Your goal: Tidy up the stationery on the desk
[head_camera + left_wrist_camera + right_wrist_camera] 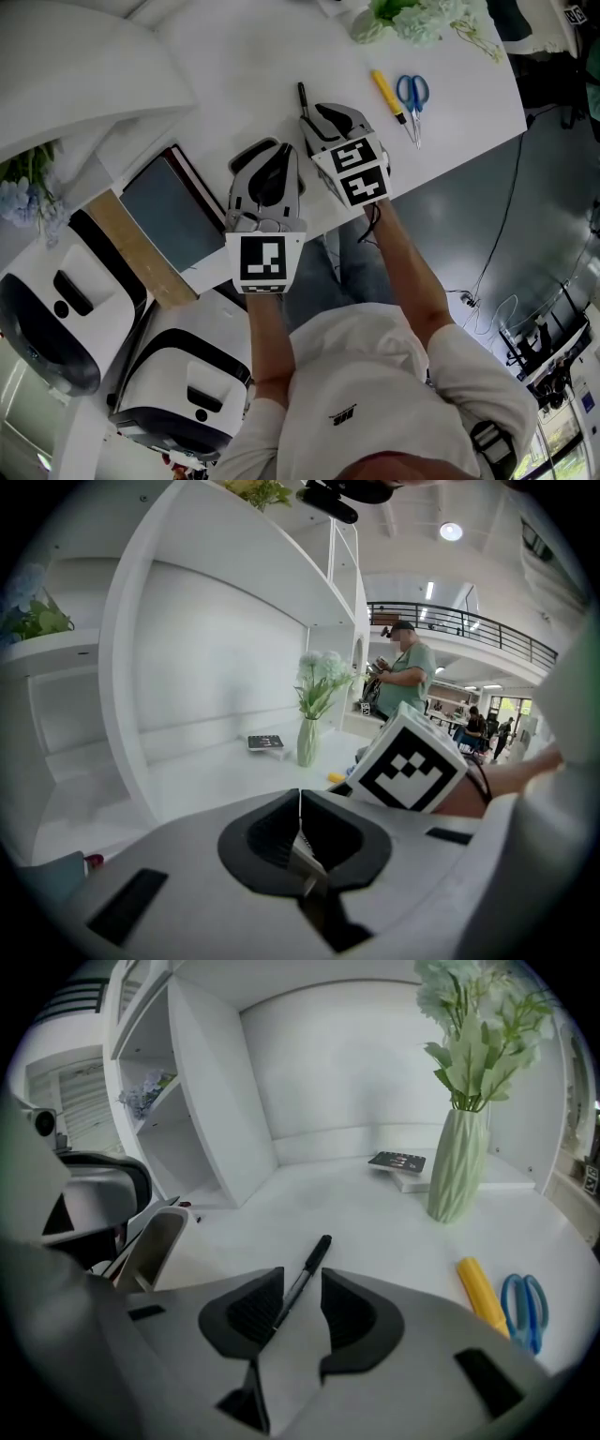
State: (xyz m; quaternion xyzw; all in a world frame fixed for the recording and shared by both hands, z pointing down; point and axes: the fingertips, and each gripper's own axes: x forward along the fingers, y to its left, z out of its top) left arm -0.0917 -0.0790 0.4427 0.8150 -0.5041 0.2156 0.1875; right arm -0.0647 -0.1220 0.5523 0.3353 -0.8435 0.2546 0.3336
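Black pen (317,1249) lies flat on the white desk (375,1208), near the front edge. Its lower half sits in the gap of the right gripper (300,1281). The jaws are apart and the pads are not on the barrel. The pen runs closer to the left-hand pad in the right gripper view. Left gripper (300,803) is closed on nothing and hovers just beside the right one.

Step in hand looks like picking up the pen. To do it well:
- centre the barrel between the pads first
- bring the tips right down to the desk so the thin barrel can't slip under
- close squarely across it, near mid-length so it won't swing
- lift straight up

Yellow marker (480,1293) and blue scissors (525,1309) lie side by side further right, well apart from the pen and apparently not yet tidied. Green ribbed vase (459,1171) stands behind them. Dark notebook (173,211) is on the left in the head view.

No writing is readable. The dark-covered item (398,1160) at the back has print, but it's too small. The logo on the person's shirt (356,375) is too small as well. Marker cubes (262,260) carry only black-and-white squares.
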